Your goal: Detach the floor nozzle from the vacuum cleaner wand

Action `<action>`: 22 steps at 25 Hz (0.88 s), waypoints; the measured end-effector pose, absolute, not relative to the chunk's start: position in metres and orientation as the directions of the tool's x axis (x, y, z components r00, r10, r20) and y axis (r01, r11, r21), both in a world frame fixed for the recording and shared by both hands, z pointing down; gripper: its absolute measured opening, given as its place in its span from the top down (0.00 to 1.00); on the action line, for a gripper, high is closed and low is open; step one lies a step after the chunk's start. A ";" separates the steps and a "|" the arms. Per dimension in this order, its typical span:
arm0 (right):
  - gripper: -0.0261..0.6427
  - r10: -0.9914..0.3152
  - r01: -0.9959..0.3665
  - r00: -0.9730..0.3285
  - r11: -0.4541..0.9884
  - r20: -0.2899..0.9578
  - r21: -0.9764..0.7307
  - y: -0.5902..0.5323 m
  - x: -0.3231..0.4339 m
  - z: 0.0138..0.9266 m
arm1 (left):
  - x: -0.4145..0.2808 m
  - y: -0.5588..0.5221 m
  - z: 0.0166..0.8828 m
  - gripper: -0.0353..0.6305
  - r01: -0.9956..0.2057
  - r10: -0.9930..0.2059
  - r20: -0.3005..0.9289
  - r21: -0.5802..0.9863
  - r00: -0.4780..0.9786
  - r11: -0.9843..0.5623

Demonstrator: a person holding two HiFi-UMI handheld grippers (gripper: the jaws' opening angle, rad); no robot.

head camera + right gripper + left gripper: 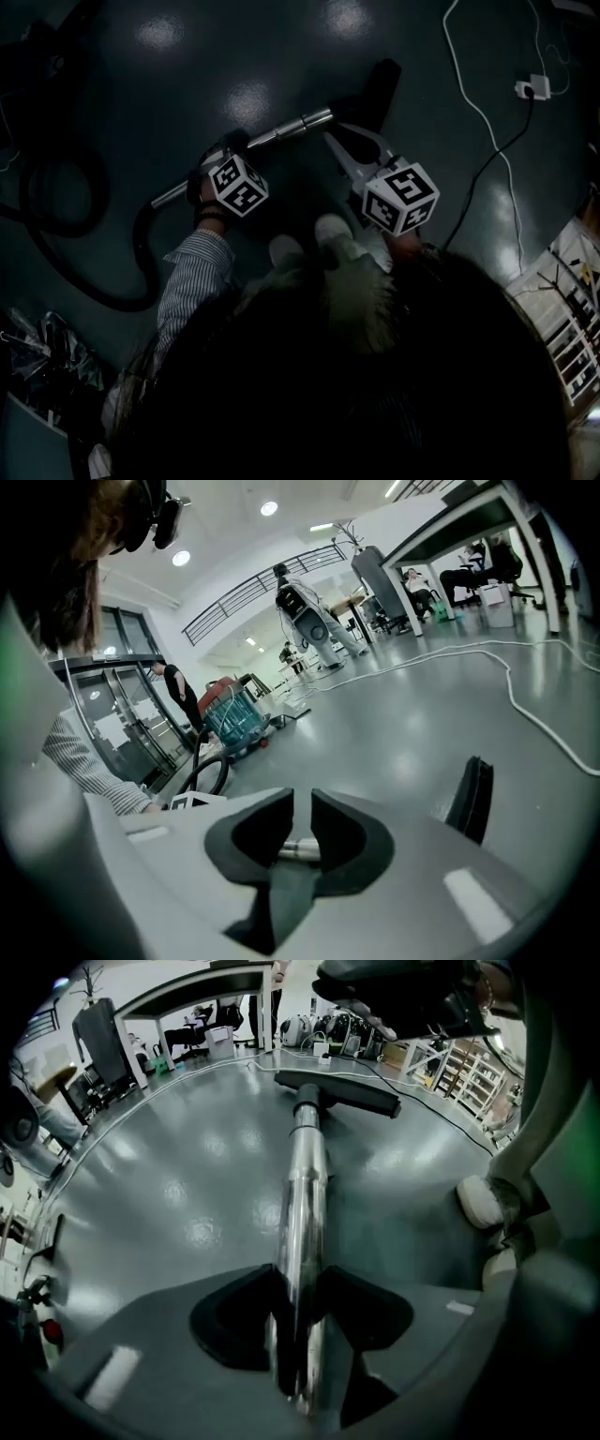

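Note:
The chrome vacuum wand lies slanted on the dark floor. Its far end joins the black floor nozzle. My left gripper points steeply down over the wand's middle. In the left gripper view its black pads hug both sides of the wand, which runs away to the nozzle. My right gripper reaches in from the right, its tips close beside the wand's nozzle end. Its jaws stand a narrow slit apart, with nothing between them. The wand shows beyond the slit, and the nozzle lies to the right.
A black hose curls from the wand's near end across the floor at left. A white cable and plug adapter lie at upper right. The person's shoes stand just below the wand. A wire rack stands at right.

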State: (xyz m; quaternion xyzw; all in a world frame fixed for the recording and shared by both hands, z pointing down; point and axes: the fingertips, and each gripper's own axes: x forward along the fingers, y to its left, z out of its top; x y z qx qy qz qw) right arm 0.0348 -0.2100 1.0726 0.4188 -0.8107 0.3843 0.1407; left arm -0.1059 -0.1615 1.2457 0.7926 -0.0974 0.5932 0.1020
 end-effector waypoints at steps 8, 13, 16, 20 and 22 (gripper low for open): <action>0.89 -0.575 -0.766 -0.634 0.375 0.517 -0.522 -0.200 0.032 1.057 | -0.098 -0.161 1.235 0.67 -0.286 -0.035 0.951 0.057 0.308 -0.957; 0.89 -0.579 -0.758 -0.643 0.385 0.501 -0.527 -0.190 0.038 1.040 | -0.098 -0.168 1.217 0.67 -0.321 -0.064 0.947 0.043 0.314 -0.946; 0.89 -0.591 -0.761 -0.637 0.375 0.495 -0.530 -0.188 0.044 1.031 | -0.096 -0.170 1.205 0.67 -0.334 -0.079 0.940 0.039 0.333 -0.942; 0.89 -0.589 -0.746 -0.653 0.392 0.476 -0.538 -0.188 0.042 1.008 | -0.097 -0.174 1.180 0.67 -0.343 -0.095 0.937 0.028 0.335 -0.939; 0.89 -0.579 -0.734 -0.669 0.417 0.466 -0.536 -0.184 0.037 0.988 | -0.100 -0.174 1.162 0.67 -0.351 -0.107 0.937 0.018 0.333 -0.936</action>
